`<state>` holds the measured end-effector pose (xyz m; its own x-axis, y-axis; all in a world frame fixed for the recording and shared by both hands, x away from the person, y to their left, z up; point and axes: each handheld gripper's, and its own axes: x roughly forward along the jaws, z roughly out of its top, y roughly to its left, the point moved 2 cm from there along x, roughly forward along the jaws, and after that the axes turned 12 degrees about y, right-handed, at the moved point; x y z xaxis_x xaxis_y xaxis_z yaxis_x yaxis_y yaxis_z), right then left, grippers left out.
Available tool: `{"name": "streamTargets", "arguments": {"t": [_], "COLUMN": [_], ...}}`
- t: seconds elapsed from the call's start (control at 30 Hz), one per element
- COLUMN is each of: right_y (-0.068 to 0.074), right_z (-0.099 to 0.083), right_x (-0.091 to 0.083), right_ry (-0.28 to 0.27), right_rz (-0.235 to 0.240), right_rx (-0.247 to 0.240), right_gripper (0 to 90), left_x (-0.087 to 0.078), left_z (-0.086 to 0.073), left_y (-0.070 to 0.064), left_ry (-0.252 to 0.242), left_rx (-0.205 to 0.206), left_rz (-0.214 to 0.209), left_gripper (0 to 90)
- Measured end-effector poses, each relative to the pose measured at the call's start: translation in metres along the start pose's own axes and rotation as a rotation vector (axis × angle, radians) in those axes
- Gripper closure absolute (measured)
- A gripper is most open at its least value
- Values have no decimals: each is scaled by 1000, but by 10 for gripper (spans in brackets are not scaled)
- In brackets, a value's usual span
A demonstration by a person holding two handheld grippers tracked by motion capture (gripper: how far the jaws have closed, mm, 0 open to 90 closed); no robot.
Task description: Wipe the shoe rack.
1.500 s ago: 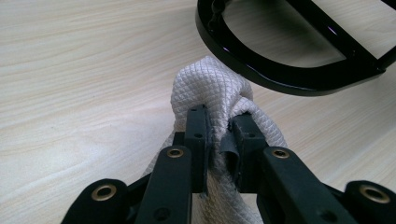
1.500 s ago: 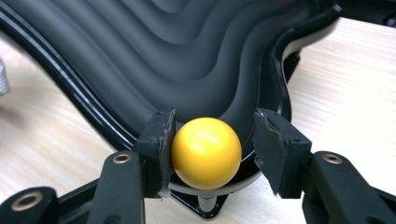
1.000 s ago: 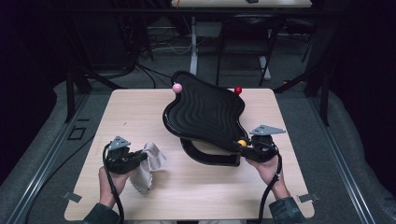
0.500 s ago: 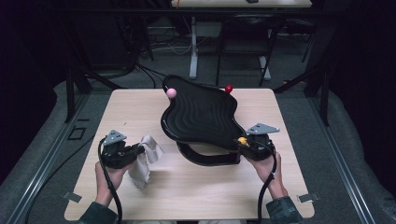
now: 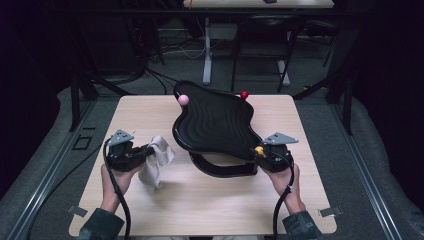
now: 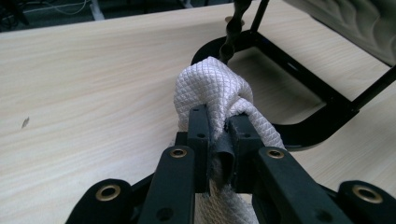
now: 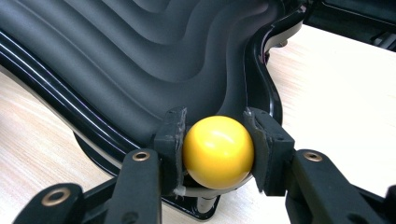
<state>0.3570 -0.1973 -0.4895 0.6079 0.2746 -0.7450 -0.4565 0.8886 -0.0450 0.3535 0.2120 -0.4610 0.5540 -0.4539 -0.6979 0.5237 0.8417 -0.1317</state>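
The wavy black ridged tray (image 5: pixel 215 122) has swung counterclockwise; its pink ball knob (image 5: pixel 183 99) now sits at eleven o'clock. My right gripper (image 7: pixel 218 151) clamps the yellow ball knob (image 7: pixel 218 151) to steady it, while my left gripper (image 6: pixel 218 140) pinches the white quilted cloth (image 6: pixel 215 91), ready for wiping.

You have a light wooden table (image 5: pixel 210 200) in front of you. It is nearly square, with a pale grain, and it stands on a grey floor (image 5: pixel 45 150). A black curved stand (image 5: pixel 220 167) sits on the table, a bit right of the middle. It is shaped like a bent bar, and thin black rods rise from it. The stand holds up a black wavy tray (image 5: pixel 215 122), so the tray itself does not touch the wood. Small grey tabs (image 5: pixel 79 210) stick out at the two near corners of the table. There is a small dark mark (image 6: pixel 24 122) on the wood in the left gripper view.
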Motion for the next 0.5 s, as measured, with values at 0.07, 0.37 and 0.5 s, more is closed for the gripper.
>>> {"name": "streamTargets", "arguments": {"t": [0.07,0.37,0.5], "right_y": [0,3,3], "right_z": [0,0,2], "right_x": [0,1,3], "right_ry": [-1,-4,3], "right_rz": [-1,-24,-35], "right_rx": [2,19,27], "right_gripper": [597,599,600], "left_x": [-2,-5,-3], "left_z": [6,35,48], "left_y": [-1,-4,-3], "left_ry": [-6,-12,-11], "left_rx": [10,56,71], "left_rz": [0,7,11], "left_gripper": [817,816,815]}}
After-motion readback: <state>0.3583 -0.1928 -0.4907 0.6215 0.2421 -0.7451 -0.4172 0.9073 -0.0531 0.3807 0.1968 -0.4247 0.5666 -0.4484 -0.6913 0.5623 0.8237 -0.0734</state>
